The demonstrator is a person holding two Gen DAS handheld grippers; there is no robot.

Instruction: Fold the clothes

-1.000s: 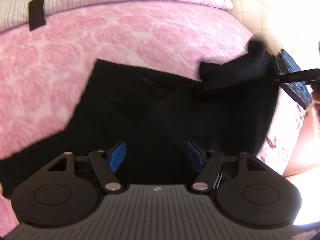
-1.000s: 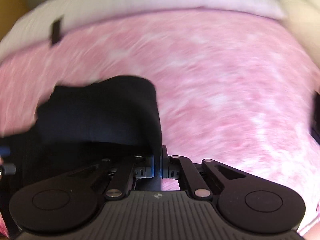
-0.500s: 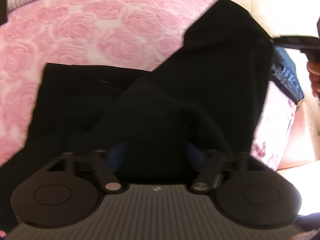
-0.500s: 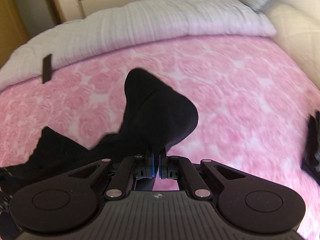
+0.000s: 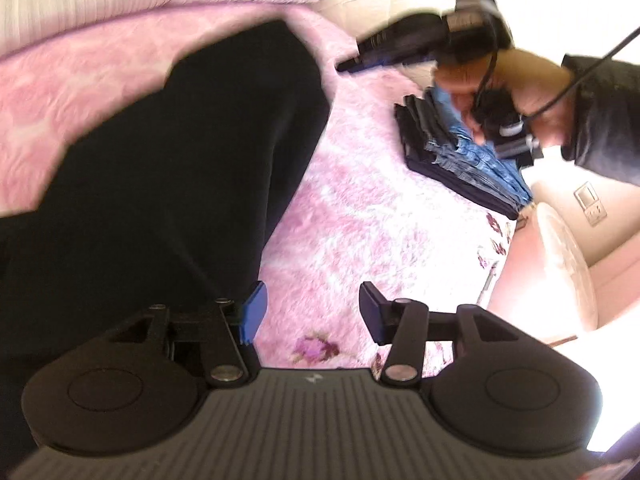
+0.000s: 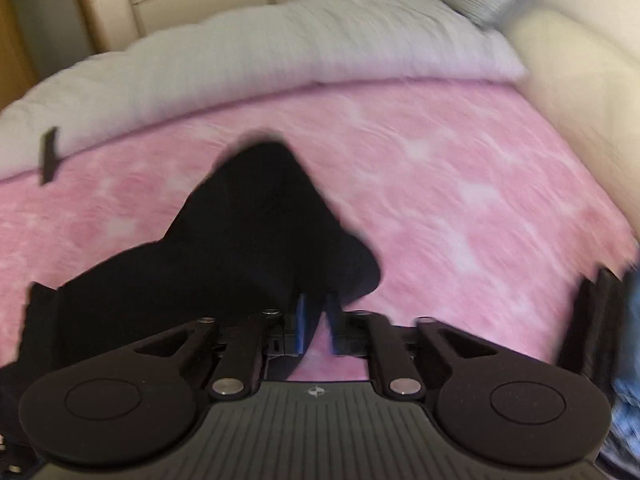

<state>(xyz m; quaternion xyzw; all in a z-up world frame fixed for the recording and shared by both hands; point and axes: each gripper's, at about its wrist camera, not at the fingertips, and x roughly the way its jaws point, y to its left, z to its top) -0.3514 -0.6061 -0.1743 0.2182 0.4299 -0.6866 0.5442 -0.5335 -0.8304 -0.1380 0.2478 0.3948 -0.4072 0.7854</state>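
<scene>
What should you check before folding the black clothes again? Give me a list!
1. Left hand-held gripper empty: ok, open over the pink blanket, nothing between.
2. Right hand-held gripper let go: ok, its jaws have just been opening, and the pads are off the cloth.
3. Black clothes lying flat: cannot tell, too blurry.
4. Folded pile out of the way: ok, apart from the black clothes.
5. Clear picture: not ok, both views are smeared.

garment: black garment (image 6: 256, 256), plain, soft fabric
state: folded over itself, rumpled, edges blurred
pose: flat, one rounded fold raised
place: pink rose-patterned bedspread (image 6: 460, 184), short of its far edge
</scene>
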